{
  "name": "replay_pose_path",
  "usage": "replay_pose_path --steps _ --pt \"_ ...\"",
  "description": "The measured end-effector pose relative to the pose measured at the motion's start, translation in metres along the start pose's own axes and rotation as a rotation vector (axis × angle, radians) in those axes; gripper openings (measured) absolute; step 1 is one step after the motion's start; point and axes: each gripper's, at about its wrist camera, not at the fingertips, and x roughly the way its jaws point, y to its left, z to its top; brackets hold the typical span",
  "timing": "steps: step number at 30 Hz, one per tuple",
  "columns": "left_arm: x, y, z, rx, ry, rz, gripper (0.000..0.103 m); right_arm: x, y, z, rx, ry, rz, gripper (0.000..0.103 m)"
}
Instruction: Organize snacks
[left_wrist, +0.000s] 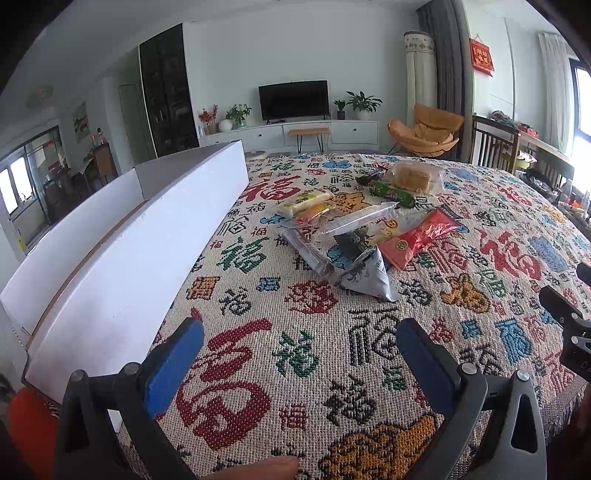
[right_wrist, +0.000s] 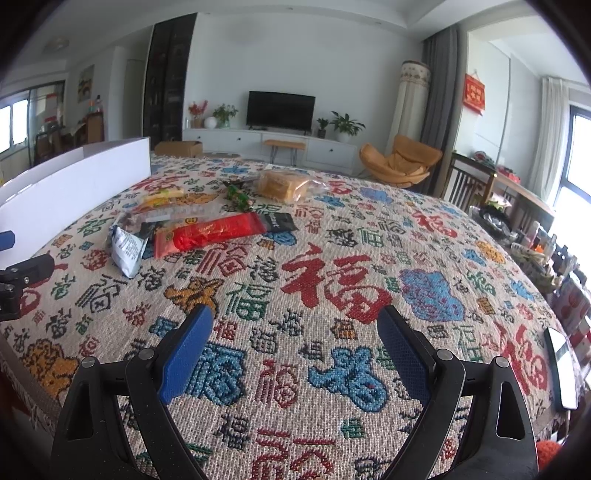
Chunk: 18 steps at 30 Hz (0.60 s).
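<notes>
Daylight interior, evenly bright. Light enters from the window (right_wrist: 580, 173) at the right edge of the frame, blown out to white glare. Shadows soft and faint. Strong fisheye curvature: the tablecloth (right_wrist: 332, 295) bulges, black vignette fills the corners. Centre sharp; margins slightly soft. Mild compression noise.

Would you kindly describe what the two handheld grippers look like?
Both match: the left gripper and right gripper each have a black frame with triangular cut-outs and round silver pivot bolts. Their fingers carry flat blue pads with a fine textured surface. No cables, markings or sleeves are visible.
</notes>
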Motion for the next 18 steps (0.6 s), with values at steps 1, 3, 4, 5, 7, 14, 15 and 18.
replay_pose_path --steps 1,3,4,5,7,14,15,18 --pt "0.0004 0.0001 -0.0001 0.0 0.001 0.001 0.103 0.0003 -0.0002 0.0 0.0 0.001 0.0 0.093" --pt "0.0009 0.0002 -0.0005 0.0 0.003 0.001 0.103 0.0012 -0.0002 -0.0004 0.001 0.002 0.001 0.093" --pt "0.0011 0.0004 -0.0007 0.0 0.003 0.001 0.103 0.0013 -0.0001 -0.0004 0.001 0.002 0.001 0.093" --pt "0.0011 0.0003 -0.0007 0.0 0.003 0.001 0.103 0.0013 -0.0001 -0.0003 0.001 0.002 0.0 0.093" --pt "0.001 0.0002 -0.0007 0.0 0.002 0.001 0.103 0.0018 0.0 -0.0007 0.001 0.002 0.001 0.093" --pt "0.0037 0.0009 -0.002 0.0 0.007 0.002 0.103 0.0016 -0.0002 -0.0003 0.001 0.002 0.001 0.093" --pt "0.0038 0.0008 -0.0019 0.0 0.007 0.002 0.103 0.0017 -0.0001 -0.0005 0.001 0.002 0.001 0.093" --pt "0.0046 0.0009 -0.0024 0.001 0.01 0.003 0.103 0.0019 0.0 -0.0005 0.002 0.003 0.001 0.093"
